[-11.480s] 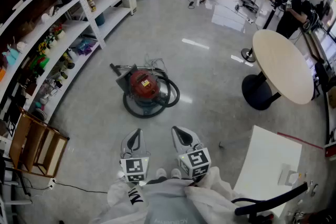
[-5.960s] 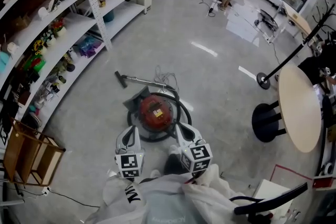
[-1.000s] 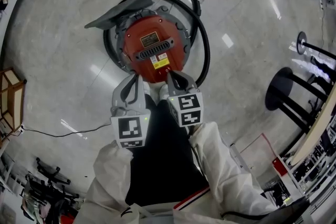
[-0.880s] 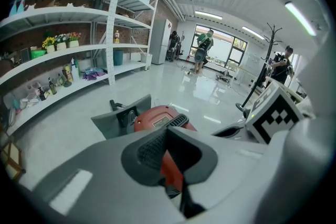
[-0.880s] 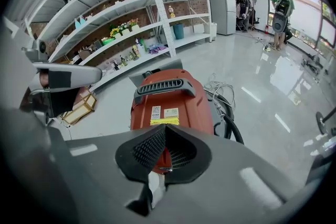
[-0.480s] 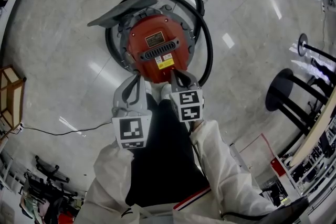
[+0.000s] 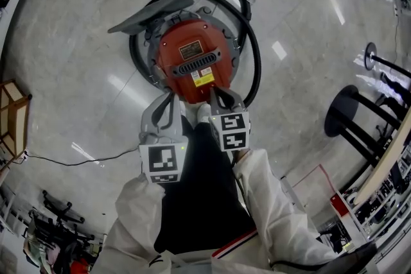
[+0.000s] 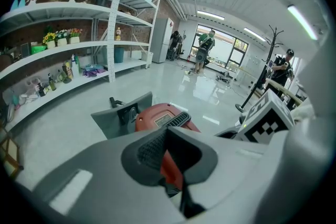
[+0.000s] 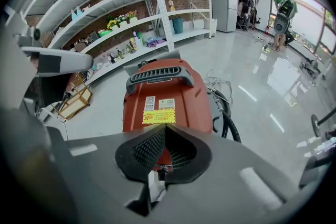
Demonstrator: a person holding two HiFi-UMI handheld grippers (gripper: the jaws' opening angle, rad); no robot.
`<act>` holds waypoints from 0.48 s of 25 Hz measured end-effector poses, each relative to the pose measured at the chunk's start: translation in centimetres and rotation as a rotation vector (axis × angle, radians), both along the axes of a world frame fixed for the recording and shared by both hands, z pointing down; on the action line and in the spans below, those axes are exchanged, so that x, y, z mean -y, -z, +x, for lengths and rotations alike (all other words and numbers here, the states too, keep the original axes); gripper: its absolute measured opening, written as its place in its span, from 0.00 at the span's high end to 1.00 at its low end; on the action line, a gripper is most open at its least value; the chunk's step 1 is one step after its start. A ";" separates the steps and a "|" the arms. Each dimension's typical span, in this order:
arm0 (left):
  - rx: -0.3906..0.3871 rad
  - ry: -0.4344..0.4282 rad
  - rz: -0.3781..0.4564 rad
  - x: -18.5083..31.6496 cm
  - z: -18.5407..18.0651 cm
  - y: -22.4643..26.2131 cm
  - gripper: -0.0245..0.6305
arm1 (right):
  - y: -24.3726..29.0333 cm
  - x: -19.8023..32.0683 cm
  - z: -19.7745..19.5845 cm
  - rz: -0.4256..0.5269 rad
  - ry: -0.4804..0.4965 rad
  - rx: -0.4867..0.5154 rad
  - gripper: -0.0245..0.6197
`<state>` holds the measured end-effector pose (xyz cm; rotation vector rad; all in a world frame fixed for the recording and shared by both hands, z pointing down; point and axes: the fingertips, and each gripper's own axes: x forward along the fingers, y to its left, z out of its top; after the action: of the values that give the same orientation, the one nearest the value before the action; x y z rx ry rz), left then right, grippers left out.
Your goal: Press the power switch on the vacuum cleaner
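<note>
Red round canister vacuum cleaner [image 7: 192,59] sits on glossy grey floor [image 7: 77,74], dead ahead of both grippers. Right gripper [image 7: 216,94] is nearer, fingers pinched shut, empty, tips over near rim by yellow sticker [image 7: 203,78]. Left gripper [image 7: 169,99] also closed on nothing, off vacuum's left edge. Can't pick out switch for sure. Basically unchanged vs half second back.
</note>
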<state>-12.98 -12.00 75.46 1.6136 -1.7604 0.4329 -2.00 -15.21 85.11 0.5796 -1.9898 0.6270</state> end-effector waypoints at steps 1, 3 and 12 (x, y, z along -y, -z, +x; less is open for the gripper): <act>-0.001 -0.001 -0.001 0.0 0.0 -0.1 0.96 | 0.0 0.0 0.0 0.002 0.000 -0.001 0.96; -0.001 -0.003 -0.004 -0.1 0.0 -0.2 0.96 | -0.2 0.0 0.0 0.004 0.001 -0.005 0.96; -0.005 0.000 -0.009 -0.1 0.0 -0.3 0.96 | -0.2 0.1 0.1 -0.002 -0.004 -0.007 0.96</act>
<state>-12.96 -11.94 75.79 1.6069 -1.7523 0.4357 -1.86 -15.35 85.26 0.5841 -1.9822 0.6282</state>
